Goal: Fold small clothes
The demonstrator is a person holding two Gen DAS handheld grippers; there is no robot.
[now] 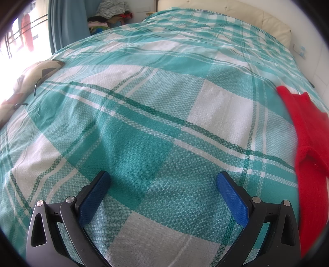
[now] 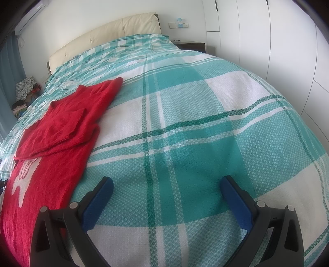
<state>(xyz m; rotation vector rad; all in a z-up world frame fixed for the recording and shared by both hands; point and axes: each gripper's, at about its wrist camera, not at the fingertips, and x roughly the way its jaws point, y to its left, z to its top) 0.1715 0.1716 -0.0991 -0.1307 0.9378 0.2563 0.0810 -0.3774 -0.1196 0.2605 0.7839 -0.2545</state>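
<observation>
A small red knitted garment (image 2: pixel 59 131) with a white motif lies flat on the teal-and-white checked bedspread (image 2: pixel 185 127), its upper part folded over itself. It fills the left side of the right wrist view and shows at the right edge of the left wrist view (image 1: pixel 308 147). My right gripper (image 2: pixel 166 188) is open and empty, just right of the garment's lower edge. My left gripper (image 1: pixel 163 181) is open and empty over bare bedspread (image 1: pixel 144 115), left of the garment.
A patterned cushion (image 1: pixel 30 78) lies at the bed's left edge. A cream headboard (image 2: pixel 107 35) is at the far end. A pile of clothes (image 1: pixel 111 14) sits beyond the bed by the blue curtain (image 1: pixel 67 22). White wardrobe doors (image 2: pixel 277 41) stand at right.
</observation>
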